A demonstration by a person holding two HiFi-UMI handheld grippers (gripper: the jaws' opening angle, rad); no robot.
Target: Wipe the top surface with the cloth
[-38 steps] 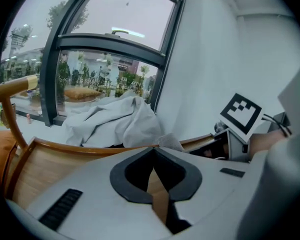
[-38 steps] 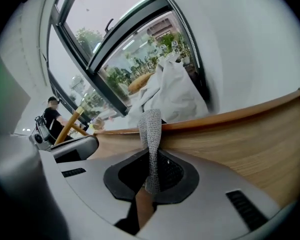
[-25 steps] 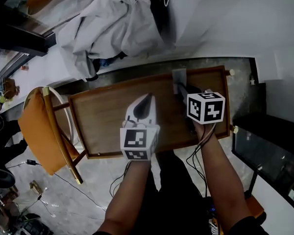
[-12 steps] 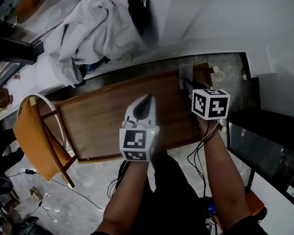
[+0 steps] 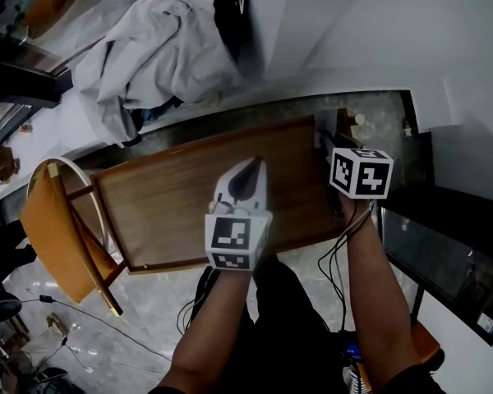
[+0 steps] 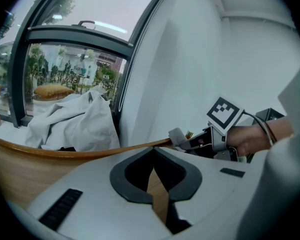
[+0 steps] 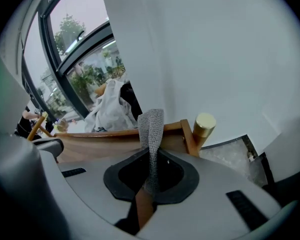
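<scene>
Dark wood takes up the middle of the room: a rimmed table top (image 5: 172, 203) set close to a white wall, with a heap of white sheets (image 5: 164, 48) on the ledge behind it. At the table's far right corner, just beside a brass knob (image 7: 205, 122), the right gripper (image 7: 150, 181) is clenched on a grey cloth (image 7: 151, 129). The cloth sticks out from between its jaws, towards the raised rim. The left gripper (image 6: 159, 184) hovers over the middle of the wood, jaws pressed together on nothing.
</scene>
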